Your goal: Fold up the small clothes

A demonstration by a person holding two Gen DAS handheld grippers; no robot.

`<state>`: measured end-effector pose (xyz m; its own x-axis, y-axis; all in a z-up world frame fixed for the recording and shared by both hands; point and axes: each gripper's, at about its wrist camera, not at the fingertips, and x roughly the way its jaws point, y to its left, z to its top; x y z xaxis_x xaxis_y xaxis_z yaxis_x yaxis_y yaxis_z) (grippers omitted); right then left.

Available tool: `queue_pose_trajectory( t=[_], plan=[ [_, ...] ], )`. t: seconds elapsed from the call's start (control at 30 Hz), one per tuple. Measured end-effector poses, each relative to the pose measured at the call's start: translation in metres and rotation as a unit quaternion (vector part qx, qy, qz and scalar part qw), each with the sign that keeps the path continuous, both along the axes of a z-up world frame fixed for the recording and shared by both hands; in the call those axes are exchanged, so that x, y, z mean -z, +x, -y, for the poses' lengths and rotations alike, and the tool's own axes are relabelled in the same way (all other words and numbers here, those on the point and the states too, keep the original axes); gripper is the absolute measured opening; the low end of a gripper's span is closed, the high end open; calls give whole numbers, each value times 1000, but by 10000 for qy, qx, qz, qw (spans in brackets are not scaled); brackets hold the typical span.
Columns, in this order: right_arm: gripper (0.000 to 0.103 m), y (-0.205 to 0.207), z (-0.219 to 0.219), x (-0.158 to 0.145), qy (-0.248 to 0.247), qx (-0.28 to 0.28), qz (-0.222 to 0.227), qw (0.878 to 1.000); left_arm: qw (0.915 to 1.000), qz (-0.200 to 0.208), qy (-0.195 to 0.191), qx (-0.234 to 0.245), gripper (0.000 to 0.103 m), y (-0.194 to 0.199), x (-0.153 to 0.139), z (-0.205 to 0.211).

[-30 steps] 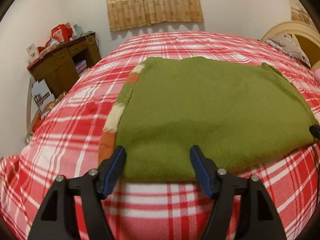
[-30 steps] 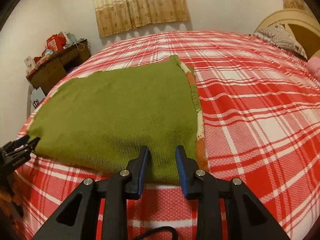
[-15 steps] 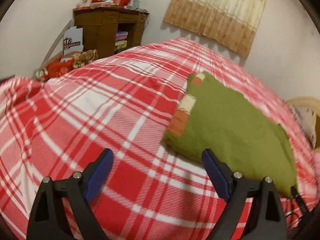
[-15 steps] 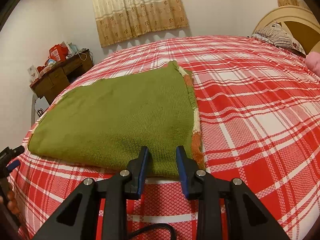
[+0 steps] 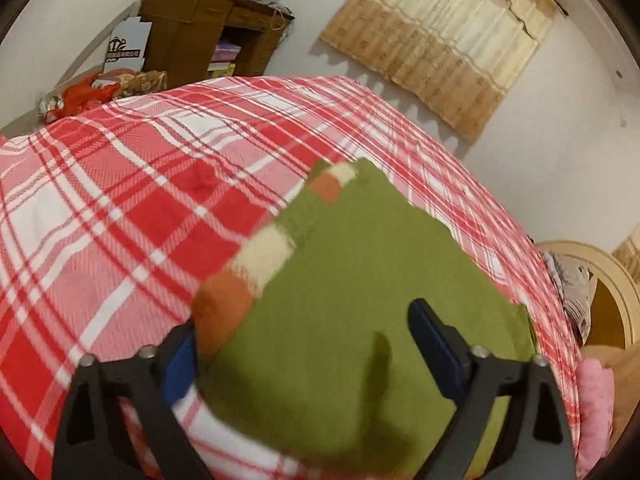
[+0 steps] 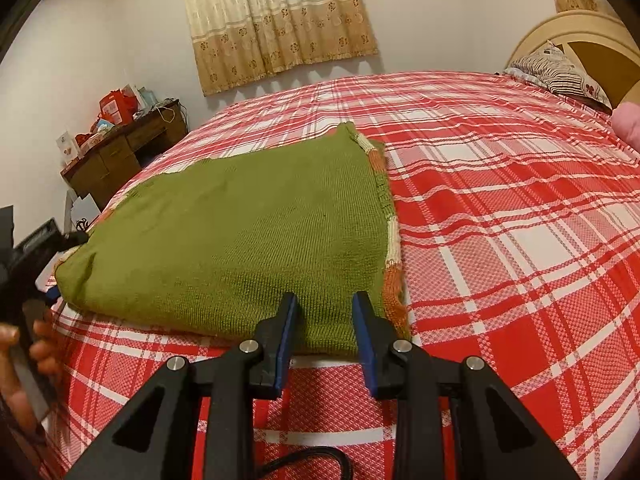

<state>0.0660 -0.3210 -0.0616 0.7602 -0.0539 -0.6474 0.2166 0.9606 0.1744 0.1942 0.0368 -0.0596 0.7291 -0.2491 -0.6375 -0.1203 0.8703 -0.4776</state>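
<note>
A green knitted sweater (image 6: pixel 240 240) with an orange, cream and green striped sleeve edge lies folded flat on the red plaid bed. My right gripper (image 6: pixel 325 312) is open, its blue-padded jaws just over the sweater's near edge by the right corner. My left gripper (image 5: pixel 304 336) is open wide, with the sweater's (image 5: pixel 352 320) near left corner between its jaws and the left pad partly hidden under the orange sleeve end. The left gripper also shows at the left edge of the right wrist view (image 6: pixel 44 248), at the sweater's left corner.
The red plaid bedspread (image 6: pixel 500 220) covers the whole bed. A wooden desk (image 6: pixel 120 152) with boxes stands by the wall at the left. Pillows (image 6: pixel 560 72) and a headboard are at the far right. A curtain (image 6: pixel 280 20) hangs behind.
My left gripper swung out to the left, then came back in tilted onto the sweater's left corner. My right gripper rose slightly and stayed open at the near edge.
</note>
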Motion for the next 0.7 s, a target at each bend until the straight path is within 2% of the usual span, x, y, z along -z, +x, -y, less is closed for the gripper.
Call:
queue_pose_trajectory(
  t=[0.07,0.17,0.33,0.4,0.53,0.6,0.7],
  plan=[
    [30,1,-1,-1,-20,-1,-56,10000,9996,-1,272,62,79,1,4,4],
    [30,10,-13,-8,-354,8,-300,9989,9997,77,196,105,79,-3,3,3],
    [29,26,-60,-42,28,-551,219,9982,9998,107,113,97,79,-8,4,1],
    [30,46,-89,-45,-74,-887,173,9959,9998,98,132,96,80,-6,4,2],
    [30,80,-127,-25,-278,-1111,-109,9934,9998,117,89,104,81,-7,4,1],
    [30,88,-133,-9,-242,-1075,-246,9936,9999,128,47,102,81,-6,5,0],
    [30,88,-134,-6,-332,-1045,-187,9938,9999,115,105,65,81,-6,5,1]
  ],
)
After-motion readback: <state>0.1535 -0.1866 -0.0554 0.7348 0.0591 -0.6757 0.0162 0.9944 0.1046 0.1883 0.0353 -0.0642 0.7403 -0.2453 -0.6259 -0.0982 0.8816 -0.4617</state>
